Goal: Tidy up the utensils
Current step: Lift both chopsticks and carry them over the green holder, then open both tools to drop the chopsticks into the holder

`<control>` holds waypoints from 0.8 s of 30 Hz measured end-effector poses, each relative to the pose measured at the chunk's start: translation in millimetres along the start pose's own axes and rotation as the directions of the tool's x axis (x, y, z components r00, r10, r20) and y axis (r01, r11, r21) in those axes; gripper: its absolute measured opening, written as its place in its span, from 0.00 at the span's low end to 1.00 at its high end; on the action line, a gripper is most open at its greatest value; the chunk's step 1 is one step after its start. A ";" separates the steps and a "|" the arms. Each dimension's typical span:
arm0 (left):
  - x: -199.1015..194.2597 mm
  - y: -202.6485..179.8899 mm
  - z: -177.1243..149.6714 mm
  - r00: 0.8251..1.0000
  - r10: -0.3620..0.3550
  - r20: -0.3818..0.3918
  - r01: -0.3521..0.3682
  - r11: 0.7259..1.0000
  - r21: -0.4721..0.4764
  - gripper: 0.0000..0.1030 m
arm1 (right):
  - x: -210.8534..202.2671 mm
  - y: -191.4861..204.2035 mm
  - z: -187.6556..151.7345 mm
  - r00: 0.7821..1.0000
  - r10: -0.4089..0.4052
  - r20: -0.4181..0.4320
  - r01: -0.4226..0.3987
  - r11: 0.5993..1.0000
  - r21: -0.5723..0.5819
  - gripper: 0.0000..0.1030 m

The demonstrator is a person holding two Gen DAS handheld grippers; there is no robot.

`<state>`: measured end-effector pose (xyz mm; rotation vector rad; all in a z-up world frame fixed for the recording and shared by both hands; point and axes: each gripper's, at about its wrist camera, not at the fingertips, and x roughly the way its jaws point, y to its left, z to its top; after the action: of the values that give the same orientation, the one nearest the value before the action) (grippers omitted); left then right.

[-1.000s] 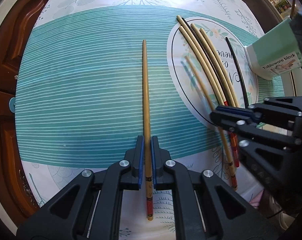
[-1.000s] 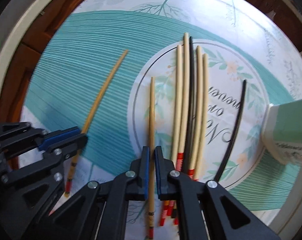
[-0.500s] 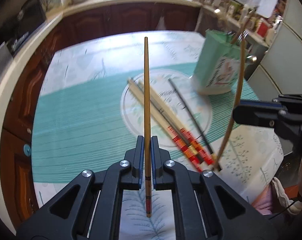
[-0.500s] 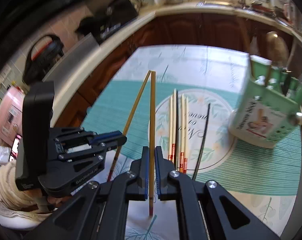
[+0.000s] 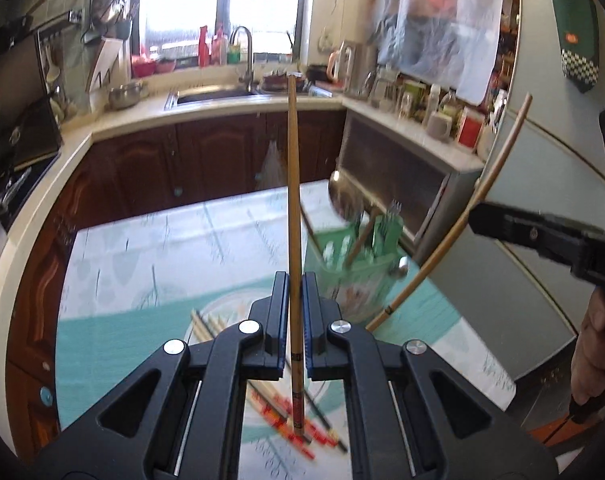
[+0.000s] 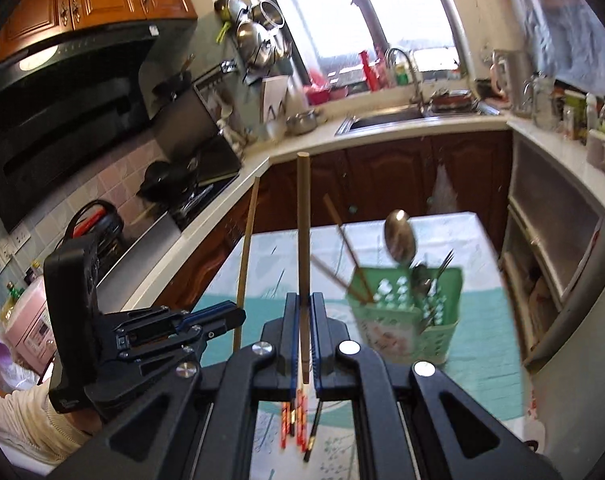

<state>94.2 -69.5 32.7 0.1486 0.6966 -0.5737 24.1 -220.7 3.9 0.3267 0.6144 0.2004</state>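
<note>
My left gripper [image 5: 295, 280] is shut on a tan chopstick [image 5: 292, 184] and holds it upright above the table. My right gripper [image 6: 303, 300] is shut on another tan chopstick [image 6: 303, 232], also upright. A green utensil caddy [image 6: 402, 312] with spoons, forks and chopsticks stands on the table ahead; it also shows in the left wrist view [image 5: 354, 272]. Several chopsticks [image 5: 286, 408] lie on the tablecloth below; their ends show in the right wrist view [image 6: 298, 416]. The left gripper [image 6: 238, 314] appears at left in the right wrist view, and the right-held chopstick [image 5: 454, 228] at right in the left wrist view.
The table [image 5: 142, 260] has a teal-striped floral cloth. Behind it run dark wood cabinets [image 5: 206, 160] and a counter with a sink [image 6: 386, 120]. A fridge [image 5: 550, 208] stands at right. A stove and hood [image 6: 62, 92] are at left.
Both grippers have lifted their chopsticks off the table and tilted up, so the views swing from the tabletop to the kitchen. The caddy now stands ahead of both.
</note>
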 end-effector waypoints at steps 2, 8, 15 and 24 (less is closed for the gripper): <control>4.7 -3.3 21.9 1.000 -0.014 0.026 0.014 1.000 -0.015 0.04 | -3.9 -6.6 12.7 0.999 -0.026 0.023 0.026 1.000 -0.005 0.04; 24.6 -3.6 85.5 0.993 -0.033 0.117 0.040 0.997 -0.062 0.04 | -11.6 -30.1 42.7 0.994 -0.079 0.071 0.080 0.997 -0.012 0.04; 54.2 0.2 121.6 0.978 -0.025 0.207 0.049 0.992 -0.112 0.04 | -12.4 -44.5 63.4 0.986 -0.117 0.118 0.120 0.993 -0.017 0.04; 109.0 -2.9 100.0 0.972 -0.020 0.232 0.055 0.988 -0.146 0.04 | 26.4 -57.9 63.1 0.984 -0.161 0.077 0.164 0.986 -0.038 0.04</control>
<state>216.6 -152.3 39.1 -0.0728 0.5154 -0.5614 87.6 -282.3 17.7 0.2385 0.5596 0.0446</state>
